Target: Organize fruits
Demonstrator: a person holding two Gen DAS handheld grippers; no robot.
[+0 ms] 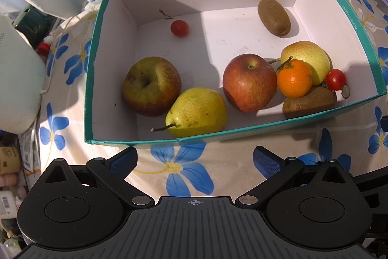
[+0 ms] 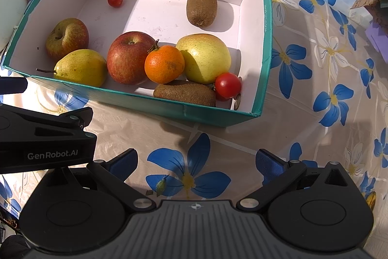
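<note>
Nearest the left wrist camera, the left gripper (image 1: 195, 159) hangs over the flower-printed plastic tablecloth (image 1: 184, 169) with its blue-padded fingers (image 1: 122, 160) wide apart and nothing between them. Just beyond stands the teal cardboard box with a white inside (image 1: 88, 89), and all the fruit in sight lies in it. At the left, a dull green-red apple (image 1: 151, 86) touches a yellow pear with a stem (image 1: 196, 112). Right of them a red apple (image 1: 249, 83) sits against an orange mandarin (image 1: 294, 81), with a second, paler pear (image 1: 312, 57) behind it, a brown kiwi (image 1: 309, 101) at the near wall, and a red cherry tomato (image 1: 335, 79) beside a small coin (image 1: 346, 91). A second kiwi (image 1: 274, 17) and a second small tomato (image 1: 179, 28) lie apart at the far end.

From the right wrist view, the right gripper (image 2: 196, 160) is likewise spread and empty above the cloth, with the left gripper's black body (image 2: 46, 137) close at its left. The right-hand cluster is packed tight here: mandarin (image 2: 165, 64) resting on the near kiwi (image 2: 185, 92), tomato (image 2: 228, 85) wedged in the corner.

The fruit being boxed fits either sorting finished or grouping by kind to come. Pulling any piece from that cluster could send the round ones rolling, and the near wall could catch a low finger and shove the light box.
</note>
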